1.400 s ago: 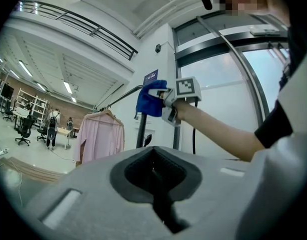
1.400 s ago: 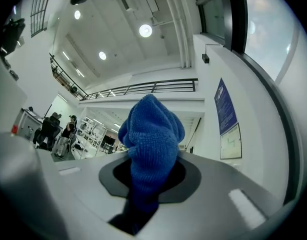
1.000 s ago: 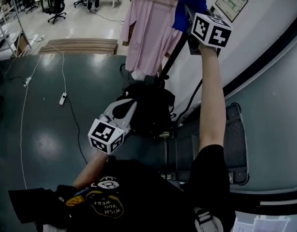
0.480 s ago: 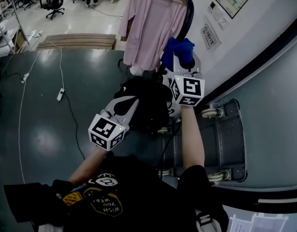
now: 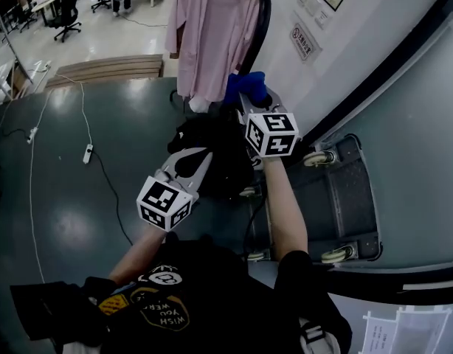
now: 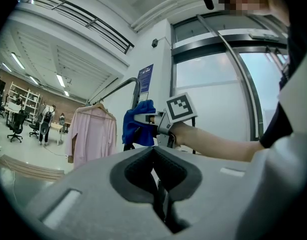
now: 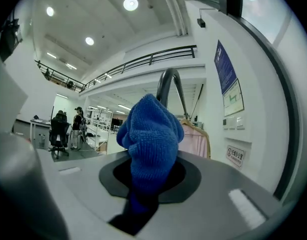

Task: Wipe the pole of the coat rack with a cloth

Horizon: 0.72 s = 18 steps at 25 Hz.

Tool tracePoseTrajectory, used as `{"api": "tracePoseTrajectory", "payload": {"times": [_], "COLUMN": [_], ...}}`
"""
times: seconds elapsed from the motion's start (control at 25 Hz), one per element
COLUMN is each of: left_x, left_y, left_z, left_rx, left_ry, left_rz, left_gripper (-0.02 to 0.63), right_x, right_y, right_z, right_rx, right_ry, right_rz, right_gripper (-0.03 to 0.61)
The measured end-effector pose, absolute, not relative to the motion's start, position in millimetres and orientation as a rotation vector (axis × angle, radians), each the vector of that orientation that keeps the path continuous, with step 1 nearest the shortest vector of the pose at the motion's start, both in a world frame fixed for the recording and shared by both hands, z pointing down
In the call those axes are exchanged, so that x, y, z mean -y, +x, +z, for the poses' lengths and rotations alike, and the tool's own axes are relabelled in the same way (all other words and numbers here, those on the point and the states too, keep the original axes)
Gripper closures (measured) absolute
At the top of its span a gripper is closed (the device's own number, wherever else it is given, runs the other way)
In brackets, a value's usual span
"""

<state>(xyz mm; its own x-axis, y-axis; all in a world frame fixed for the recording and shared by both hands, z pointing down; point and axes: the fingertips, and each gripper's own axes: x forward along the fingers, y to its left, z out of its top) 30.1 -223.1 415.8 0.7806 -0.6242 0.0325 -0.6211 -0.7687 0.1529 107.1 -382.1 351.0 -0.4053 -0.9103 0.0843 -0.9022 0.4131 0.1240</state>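
Head view shows the right gripper [image 5: 248,103] held out at arm's length towards the coat rack, its jaws clamped on a blue cloth [image 5: 245,87] that bunches out beyond the tips. The cloth sits low on the rack, just beside the hem of a pink shirt [image 5: 212,35] hanging from a wooden hanger, and below the dark pole [image 5: 265,13] that curves over at the top. Right gripper view has the pole rising directly behind the cloth; whether the two touch cannot be told. A black bag [image 5: 219,150] hangs at the rack's lower part, under the cloth and between the two grippers. The left gripper [image 5: 191,161] is held lower and nearer the person, pointing up at the bag; left gripper view shows its jaws pressed together with nothing between them. On the dark floor [image 5: 64,212] at left a white cable runs to a power strip [image 5: 88,153]. A grey wheeled base [image 5: 337,198] stands at right, along the wall.
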Motion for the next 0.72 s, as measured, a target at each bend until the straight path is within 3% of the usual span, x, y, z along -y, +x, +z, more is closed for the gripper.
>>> {"api": "tracePoseTrajectory", "payload": {"times": [0.44,0.72], "left_x": [223,226], "left_y": [8,4], "left_z": [410,404], "left_rx": [1.070,1.077], "left_ry": [2.810,2.804], "left_rz": [-0.067,-0.076], "left_gripper": [0.611,0.611], "right_x": [406,479], "right_y": [112,97], "right_z": [187,124], "right_rx": [2.498,2.443], "right_ry": [1.749,1.750], "right_rz": [-0.385,-0.330], "right_gripper": [0.505,0.508]}}
